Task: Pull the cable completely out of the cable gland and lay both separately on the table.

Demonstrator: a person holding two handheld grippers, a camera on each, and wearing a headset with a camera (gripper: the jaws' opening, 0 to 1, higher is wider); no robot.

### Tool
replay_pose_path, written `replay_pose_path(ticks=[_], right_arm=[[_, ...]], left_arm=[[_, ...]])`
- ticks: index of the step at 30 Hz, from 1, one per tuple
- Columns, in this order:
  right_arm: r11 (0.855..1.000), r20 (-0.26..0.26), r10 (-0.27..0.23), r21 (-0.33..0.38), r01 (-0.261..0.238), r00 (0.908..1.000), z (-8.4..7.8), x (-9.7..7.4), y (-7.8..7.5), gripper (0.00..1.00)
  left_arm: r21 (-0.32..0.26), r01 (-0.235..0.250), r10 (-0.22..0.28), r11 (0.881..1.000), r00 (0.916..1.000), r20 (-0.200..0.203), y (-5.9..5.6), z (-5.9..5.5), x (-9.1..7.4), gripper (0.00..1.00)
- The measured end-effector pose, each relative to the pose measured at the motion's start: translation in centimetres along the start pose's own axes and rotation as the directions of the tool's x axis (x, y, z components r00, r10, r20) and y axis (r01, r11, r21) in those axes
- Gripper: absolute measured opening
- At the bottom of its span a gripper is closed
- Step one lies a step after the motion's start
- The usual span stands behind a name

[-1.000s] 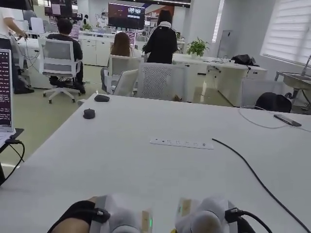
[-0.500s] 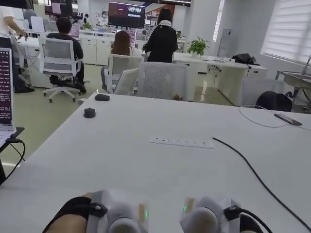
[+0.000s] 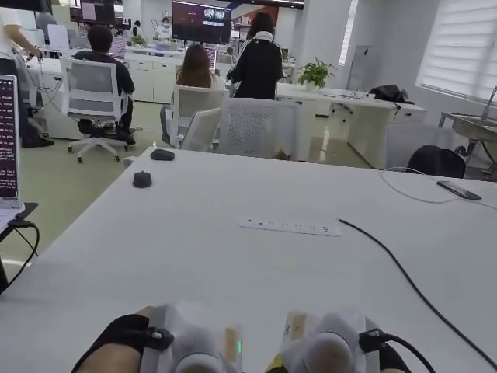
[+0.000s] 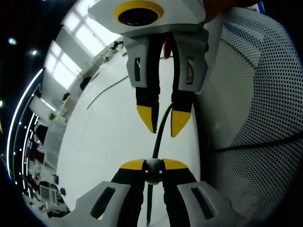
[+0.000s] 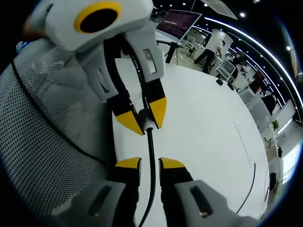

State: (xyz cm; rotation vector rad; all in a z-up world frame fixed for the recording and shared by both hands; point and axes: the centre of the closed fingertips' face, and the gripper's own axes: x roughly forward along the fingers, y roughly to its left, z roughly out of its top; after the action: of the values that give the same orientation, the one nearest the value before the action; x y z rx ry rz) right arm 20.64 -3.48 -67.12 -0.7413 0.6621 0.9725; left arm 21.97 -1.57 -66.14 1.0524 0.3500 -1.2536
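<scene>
Left gripper [image 4: 154, 165] clenched on cable gland [image 4: 154, 171]. Cable [image 4: 161, 132] runs from gland straight between right gripper [image 5: 150, 164] jaws; whether clamped, cannot tell. White counter [image 5: 203, 127] beyond.

- A screen [image 3: 6, 144] at the near left edge of the head view carries rows of pale lettering on purple, too small to read.
- The far wall display [image 3: 202, 22] shows blurred writing.
- The power strip [image 3: 290, 227] on the table bears tiny unreadable marks.
- No word, number or brand is legible.
</scene>
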Motion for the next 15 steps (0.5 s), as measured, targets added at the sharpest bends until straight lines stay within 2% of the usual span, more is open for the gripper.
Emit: replay_pose_path(ticks=[2,7,13,15], right_arm=[[1.0,-0.003,-0.009,0.007,0.009,1.0,-0.2,-0.1,-0.3,0.04],[0.999,-0.016,-0.031,0.024,0.031,0.9994,-0.6,-0.1,-0.8,0.03],[0.996,-0.119,-0.06,0.053,0.067,0.9911,-3.0,-0.1,-1.6,0.03],[0.994,-0.161,-0.079,0.056,0.089,0.9837,-3.9,-0.3,-2.0,0.03]], left_arm=[[0.003,0.001,-0.001,1.0,1.0,-0.001,0.0,0.0,0.0,0.14],[-0.013,-0.01,0.01,1.0,0.9999,-0.01,0.4,-0.4,0.0,0.14],[-0.034,-0.034,0.032,0.999,0.9986,-0.042,0.9,-1.3,-0.1,0.14],[-0.04,-0.051,0.049,0.998,0.9974,-0.052,1.3,-1.6,-0.2,0.14]])
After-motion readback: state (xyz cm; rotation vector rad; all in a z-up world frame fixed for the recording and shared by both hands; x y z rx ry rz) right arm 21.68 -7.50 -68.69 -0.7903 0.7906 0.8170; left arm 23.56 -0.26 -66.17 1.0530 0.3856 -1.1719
